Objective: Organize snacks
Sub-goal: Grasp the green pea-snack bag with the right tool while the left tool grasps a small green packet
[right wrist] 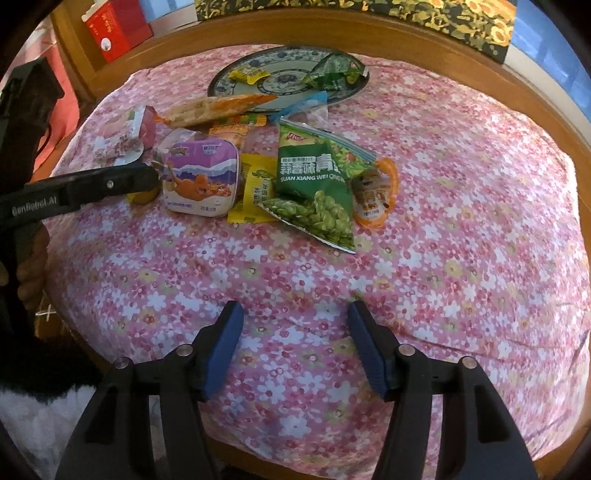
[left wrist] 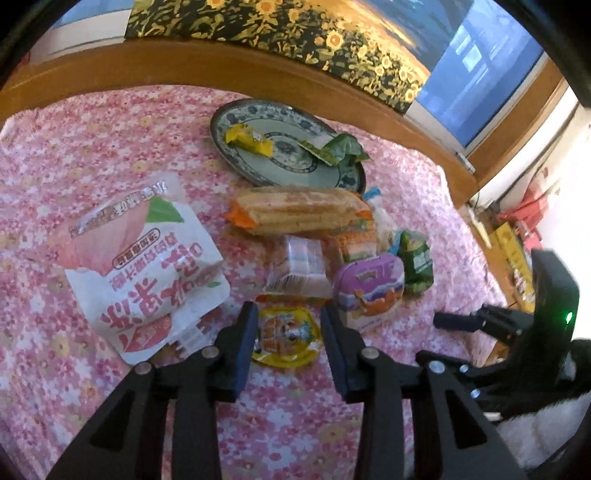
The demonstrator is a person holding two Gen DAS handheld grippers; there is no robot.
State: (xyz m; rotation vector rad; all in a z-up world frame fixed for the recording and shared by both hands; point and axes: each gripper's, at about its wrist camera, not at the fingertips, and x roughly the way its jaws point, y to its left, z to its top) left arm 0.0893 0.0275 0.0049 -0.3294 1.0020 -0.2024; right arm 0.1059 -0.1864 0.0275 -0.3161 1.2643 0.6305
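My left gripper (left wrist: 289, 314) is open, its fingers on either side of a small yellow round snack packet (left wrist: 287, 336) on the floral cloth; from the right wrist view it reaches in from the left (right wrist: 147, 177). Beside it lie a purple mint box (left wrist: 369, 290), a clear wrapped cake (left wrist: 299, 267), a long sandwich pack (left wrist: 299, 210) and a white peach bag (left wrist: 144, 266). A blue-and-white plate (left wrist: 332, 177) holds a yellow candy (left wrist: 248, 139) and a green packet (left wrist: 338, 149). My right gripper (right wrist: 295, 314) is open and empty, short of a green pea bag (right wrist: 314, 184).
The pink floral cloth (right wrist: 443, 221) covers a table with a wooden rim (right wrist: 517, 77). An orange jelly packet (right wrist: 375, 195) and a yellow sachet (right wrist: 255, 192) flank the pea bag. Red boxes (right wrist: 114, 26) stand beyond the far left edge.
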